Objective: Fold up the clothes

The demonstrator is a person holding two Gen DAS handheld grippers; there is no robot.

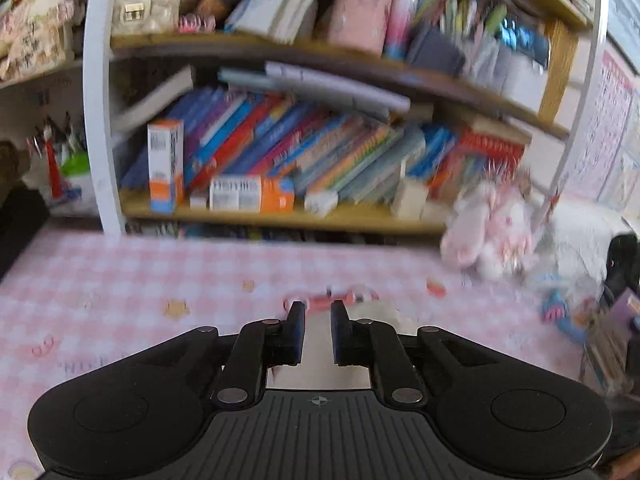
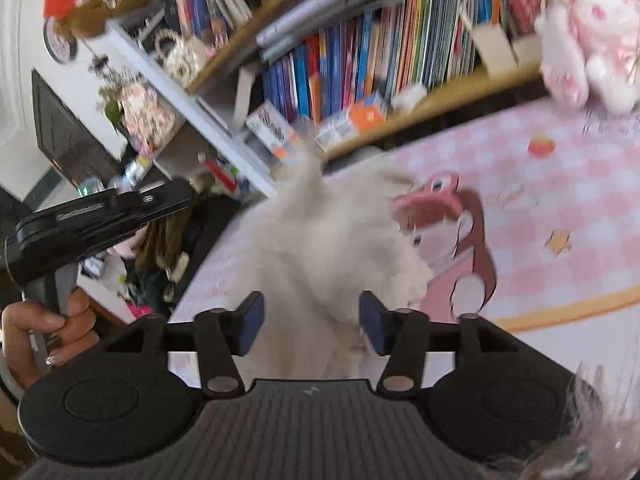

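A fluffy white garment lies heaped on the pink checked table cover, its far end drawn up into a blurred peak. My right gripper is open and straddles the near end of the garment; its blue pads stand clear of the cloth. In the left wrist view my left gripper is nearly closed, with a pale strip of the garment pinched between its fingers and more white cloth just past the tips. At the left edge of the right wrist view, a hand holds the other gripper's handle.
A bookshelf packed with books and orange boxes runs along the table's far side. A pink and white plush toy sits at the back right, small toys near it. A dark screen stands at the left.
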